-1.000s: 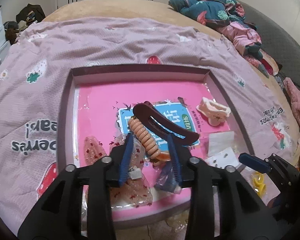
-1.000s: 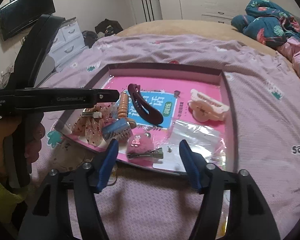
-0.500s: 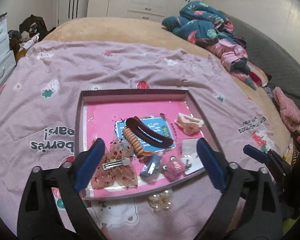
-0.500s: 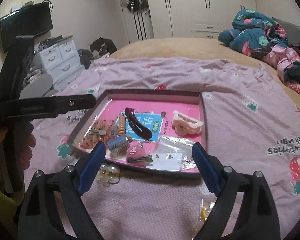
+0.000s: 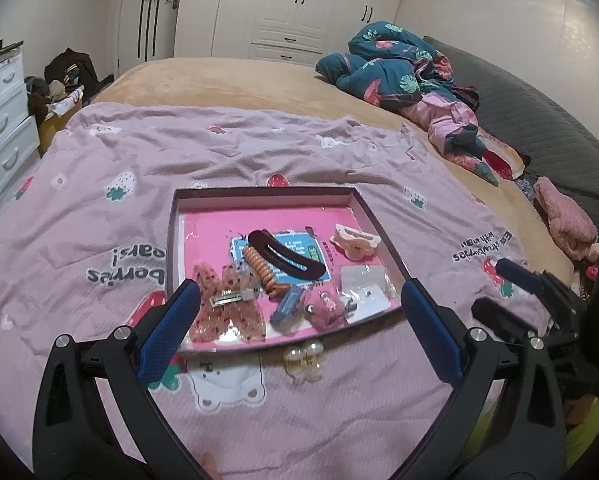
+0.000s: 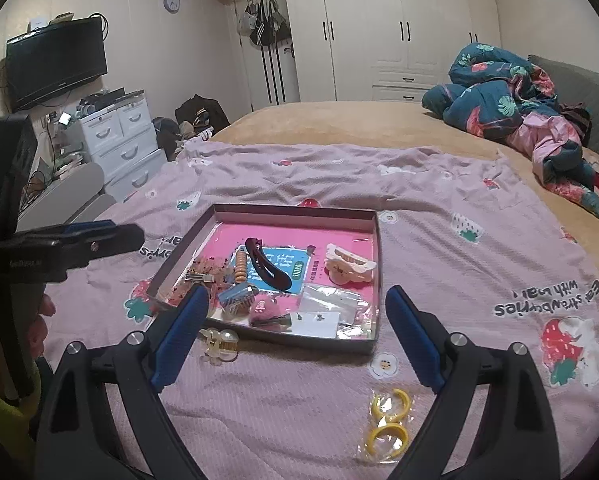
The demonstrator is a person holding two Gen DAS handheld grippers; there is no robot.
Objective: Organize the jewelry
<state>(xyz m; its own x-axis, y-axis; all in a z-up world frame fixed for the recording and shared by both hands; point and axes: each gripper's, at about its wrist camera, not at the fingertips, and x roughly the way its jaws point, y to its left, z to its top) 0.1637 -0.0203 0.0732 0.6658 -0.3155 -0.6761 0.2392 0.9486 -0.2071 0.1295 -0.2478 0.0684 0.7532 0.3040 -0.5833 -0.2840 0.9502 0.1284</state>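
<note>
A shallow box [image 5: 171, 240] with a pink floor lies on the purple blanket and also shows in the right wrist view [image 6: 295, 211]. In it lie a dark brown hair clip [image 5: 287, 256], an orange coil tie [image 5: 259, 270], a glittery bow clip [image 5: 227, 304], a blue clip [image 5: 287, 308], a pink fuzzy clip [image 5: 325, 310], a cream claw clip [image 5: 353, 242] and small plastic bags [image 5: 363, 288]. A pearl clip [image 5: 303, 358] lies on the blanket in front of the box. Yellow rings in a bag [image 6: 387, 420] lie near my right gripper. My left gripper [image 5: 297, 308] and right gripper [image 6: 297, 308] are open, empty, raised before the box.
A heap of teal and pink bedding [image 5: 411, 80] lies at the far right of the bed. White drawers [image 6: 119, 140] and a television [image 6: 55, 64] stand at the left. White wardrobes [image 5: 291, 8] line the back wall. The blanket [image 5: 99, 220] spreads around the box.
Both grippers have pulled back and up from the box. My left gripper, narrow around the coil tie and blue clip one second ago, has opened wide and is empty.
</note>
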